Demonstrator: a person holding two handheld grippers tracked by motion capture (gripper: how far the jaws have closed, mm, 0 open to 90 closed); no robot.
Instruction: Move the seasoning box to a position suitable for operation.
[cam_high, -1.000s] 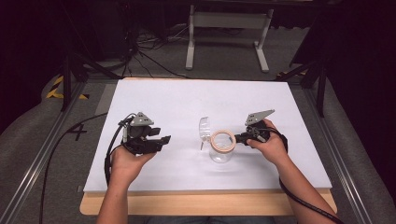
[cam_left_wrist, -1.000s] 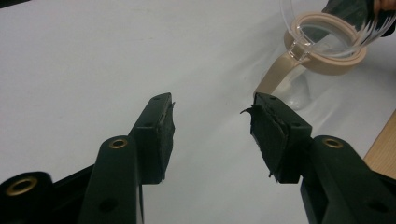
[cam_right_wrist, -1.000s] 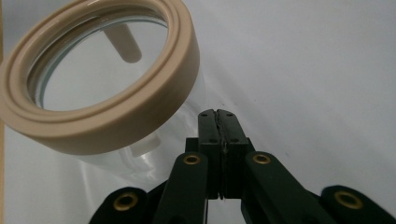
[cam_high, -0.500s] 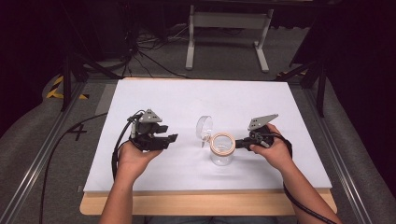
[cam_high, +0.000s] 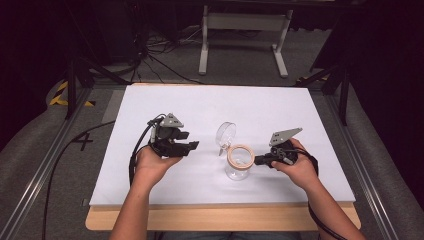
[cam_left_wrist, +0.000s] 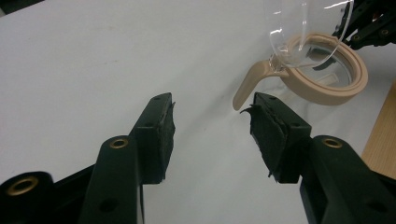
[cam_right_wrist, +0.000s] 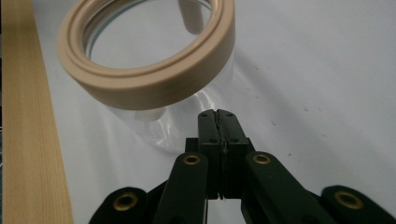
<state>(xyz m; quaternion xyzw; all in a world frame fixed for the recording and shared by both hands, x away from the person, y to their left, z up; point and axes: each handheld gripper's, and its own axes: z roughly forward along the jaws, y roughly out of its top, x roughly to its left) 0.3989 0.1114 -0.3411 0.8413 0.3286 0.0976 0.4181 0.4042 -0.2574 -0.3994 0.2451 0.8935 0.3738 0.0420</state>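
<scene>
A clear glass jar (cam_high: 239, 167) with a beige rim (cam_right_wrist: 149, 60) stands near the table's front, right of centre. Its clear hinged lid (cam_high: 225, 133) stands open on the far left side, and a beige latch tab (cam_left_wrist: 246, 87) hangs from the rim. My left gripper (cam_high: 192, 146) is open and empty, a short way left of the jar; its jaws (cam_left_wrist: 210, 126) point at the latch tab. My right gripper (cam_high: 257, 161) is shut on nothing, and its tips (cam_right_wrist: 217, 114) sit right at the jar's glass wall below the rim.
The white table sheet (cam_high: 210, 105) lies on a wooden board whose edge (cam_high: 220, 216) runs along the front, close to the jar (cam_right_wrist: 28, 140). Metal rails flank the table, and a stand (cam_high: 245, 30) and cables lie on the floor beyond it.
My left gripper has moved right, closer to the jar. The right gripper and the jar have hardly shifted.
</scene>
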